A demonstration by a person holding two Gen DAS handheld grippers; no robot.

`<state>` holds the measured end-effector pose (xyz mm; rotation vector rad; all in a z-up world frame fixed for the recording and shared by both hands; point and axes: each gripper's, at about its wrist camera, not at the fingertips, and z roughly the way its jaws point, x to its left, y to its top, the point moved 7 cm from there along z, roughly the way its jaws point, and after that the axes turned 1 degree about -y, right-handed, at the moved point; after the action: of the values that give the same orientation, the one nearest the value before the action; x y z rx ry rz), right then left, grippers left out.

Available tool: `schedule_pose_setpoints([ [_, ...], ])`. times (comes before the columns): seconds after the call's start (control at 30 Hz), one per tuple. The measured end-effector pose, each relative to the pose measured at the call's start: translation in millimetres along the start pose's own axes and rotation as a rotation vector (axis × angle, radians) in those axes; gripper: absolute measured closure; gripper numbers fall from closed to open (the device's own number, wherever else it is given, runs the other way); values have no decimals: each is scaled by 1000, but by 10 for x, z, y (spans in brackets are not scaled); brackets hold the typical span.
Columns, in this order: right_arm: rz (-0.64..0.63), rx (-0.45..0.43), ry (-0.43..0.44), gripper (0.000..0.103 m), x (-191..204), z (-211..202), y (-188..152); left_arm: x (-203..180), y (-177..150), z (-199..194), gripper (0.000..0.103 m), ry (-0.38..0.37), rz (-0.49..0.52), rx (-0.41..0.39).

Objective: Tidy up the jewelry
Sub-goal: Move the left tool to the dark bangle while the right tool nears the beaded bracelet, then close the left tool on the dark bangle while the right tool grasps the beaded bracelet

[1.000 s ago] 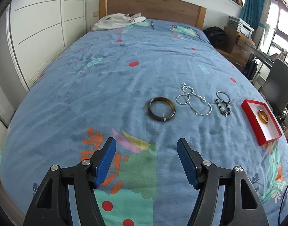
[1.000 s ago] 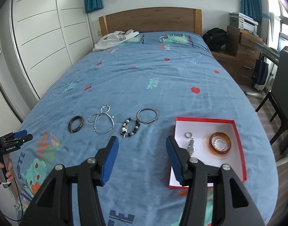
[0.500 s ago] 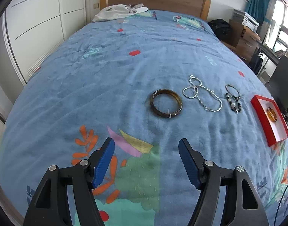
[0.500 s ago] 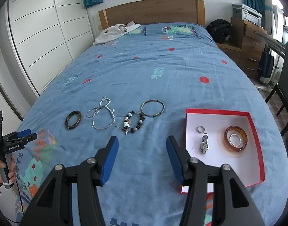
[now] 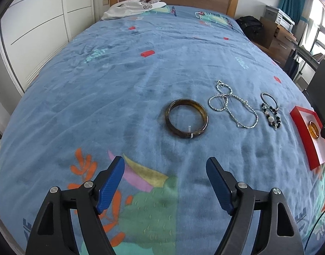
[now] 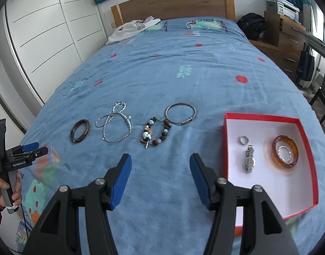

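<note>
The left hand-held gripper (image 5: 165, 165) hangs over the blue bedspread (image 5: 119, 85) with its jaws spread and nothing between them; they have just been opening wider. Bare cover lies between its blue pads and the dark brown bangle (image 5: 186, 118) just ahead. The right hand-held gripper (image 6: 160, 163) is likewise released and empty, its jaws also just having opened a little, with clear bedspread in front of it up to the beaded bracelet (image 6: 156, 133).

Across the bed the loose jewelry lies in a row, each piece apart from the next except the last two: the brown bangle (image 6: 80, 131), a silver chain necklace (image 6: 115, 123), the beaded bracelet, and a thin silver bangle (image 6: 180, 113) that touches or nearly touches the beads. Beyond the row the bed is open up to a white garment (image 6: 136, 28) by the wooden headboard (image 6: 173, 6). A white wardrobe (image 6: 45, 31) runs close along the bed's left edge.

In the right wrist view the left tool shows at the left edge, held by a hand (image 6: 5, 193), with the print "GenRobot.AI" on its body.

A red box (image 6: 307, 148) with a white inside sits on the bed to the right of the row. It holds a small ring (image 6: 243, 140), a silver watch (image 6: 249, 159), and an amber bangle (image 6: 285, 154) with a sparkly ring inside it.
</note>
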<state>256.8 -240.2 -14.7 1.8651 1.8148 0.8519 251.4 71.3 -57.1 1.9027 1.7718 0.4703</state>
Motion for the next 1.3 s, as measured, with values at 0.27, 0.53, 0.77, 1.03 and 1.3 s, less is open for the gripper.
schedule_pose_setpoints([
  [0.27, 20, 27, 11, 46, -8, 227, -24, -70, 75, 207, 25, -9, 13, 17],
  [0.53, 37, 47, 16, 43, 14, 498, -6, -239, 216, 482, 17, -38, 33, 30],
  [0.77, 47, 69, 24, 41, 78, 764, 22, -304, 338, 726, 17, -28, 46, 39],
  [1.03, 84, 104, 11, 38, 100, 1146, 72, -303, 388, 970, 17, -1, 50, 59],
  [1.3, 100, 111, 3, 37, 68, 1375, 134, -259, 432, 1110, 18, -6, 39, 53],
])
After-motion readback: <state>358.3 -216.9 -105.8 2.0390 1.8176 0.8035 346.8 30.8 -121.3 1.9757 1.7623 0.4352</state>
